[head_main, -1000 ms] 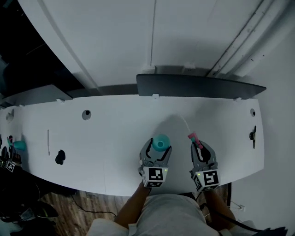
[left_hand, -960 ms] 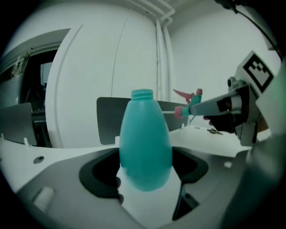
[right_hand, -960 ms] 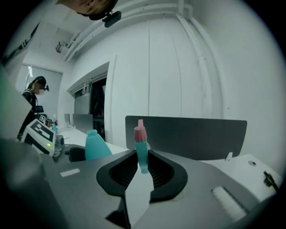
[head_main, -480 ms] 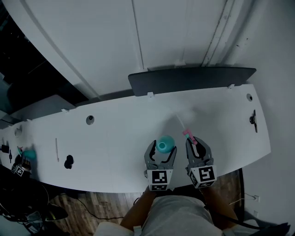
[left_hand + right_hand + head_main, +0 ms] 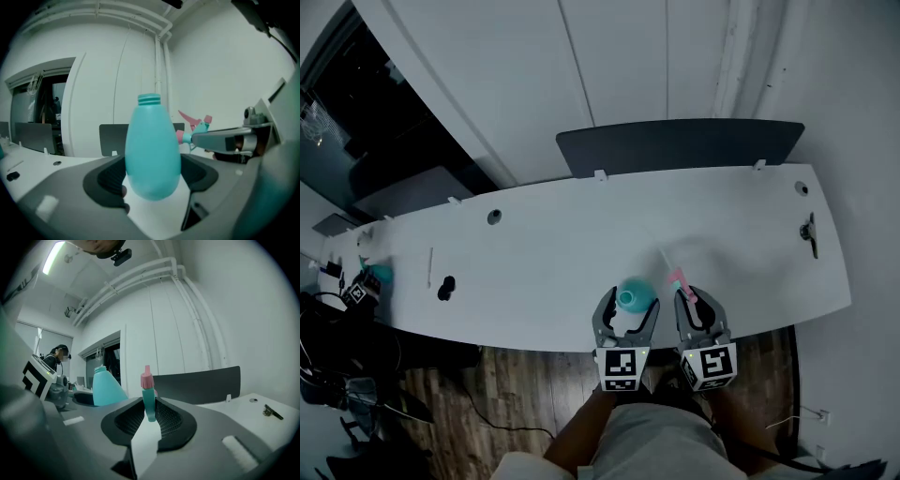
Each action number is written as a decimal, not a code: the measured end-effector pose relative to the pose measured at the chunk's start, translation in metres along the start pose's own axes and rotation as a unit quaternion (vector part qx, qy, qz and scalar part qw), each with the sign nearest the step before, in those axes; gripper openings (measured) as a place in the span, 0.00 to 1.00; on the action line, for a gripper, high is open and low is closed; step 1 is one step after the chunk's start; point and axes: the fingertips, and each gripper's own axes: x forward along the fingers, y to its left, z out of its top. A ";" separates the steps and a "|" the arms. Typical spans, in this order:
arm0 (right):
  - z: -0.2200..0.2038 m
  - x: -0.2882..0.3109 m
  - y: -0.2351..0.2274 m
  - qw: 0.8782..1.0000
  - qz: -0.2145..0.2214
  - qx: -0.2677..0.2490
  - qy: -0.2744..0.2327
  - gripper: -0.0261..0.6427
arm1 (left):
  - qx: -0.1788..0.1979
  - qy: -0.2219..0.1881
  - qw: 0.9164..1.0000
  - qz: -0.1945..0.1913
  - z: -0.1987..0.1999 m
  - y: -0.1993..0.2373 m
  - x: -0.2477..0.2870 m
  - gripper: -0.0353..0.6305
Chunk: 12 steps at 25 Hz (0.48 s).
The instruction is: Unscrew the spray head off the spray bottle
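We found the left tool (image 5: 627, 309) clamped on the belly of the teal spray bottle (image 5: 152, 150), its pads pressing both flanks and the bottle standing upright above the near edge of the white desk (image 5: 534, 272). The bottle's threaded neck (image 5: 149, 99) was bare and open. The right tool (image 5: 697, 302) was closed tightly on the teal-and-pink spray head (image 5: 148, 397), which was held just beside the bottle and apart from it. A thin pale dip tube (image 5: 664, 258) appeared to run from the head out over the desk.

In our judgement the unscrewing itself was complete, and the step in hand was to part the two pieces cleanly and put them down.

- The bottle should be kept upright in the left tool, since its mouth was open; we could not tell whether it held liquid.
- The grip on the bottle should stay firm but not crushing, as a squeezed body could push contents out of the neck.
- The head should be carried clear with the tube kept from dragging or flicking drops.
- The head should be laid on the bare desk to the right, well clear of the edge.
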 end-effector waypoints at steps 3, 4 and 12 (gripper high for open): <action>-0.004 -0.032 -0.003 1.000 0.003 0.005 -0.006 0.15 | 0.004 0.003 1.000 0.011 -0.005 -0.020 -0.024 0.59; -0.004 -0.041 -0.005 1.000 0.004 0.009 -0.008 0.15 | 0.006 0.003 1.000 0.014 -0.006 -0.025 -0.030 0.59; 0.007 -0.108 0.006 1.000 0.007 0.022 -0.020 0.15 | 0.004 -0.004 1.000 0.028 0.002 -0.034 -0.107 0.59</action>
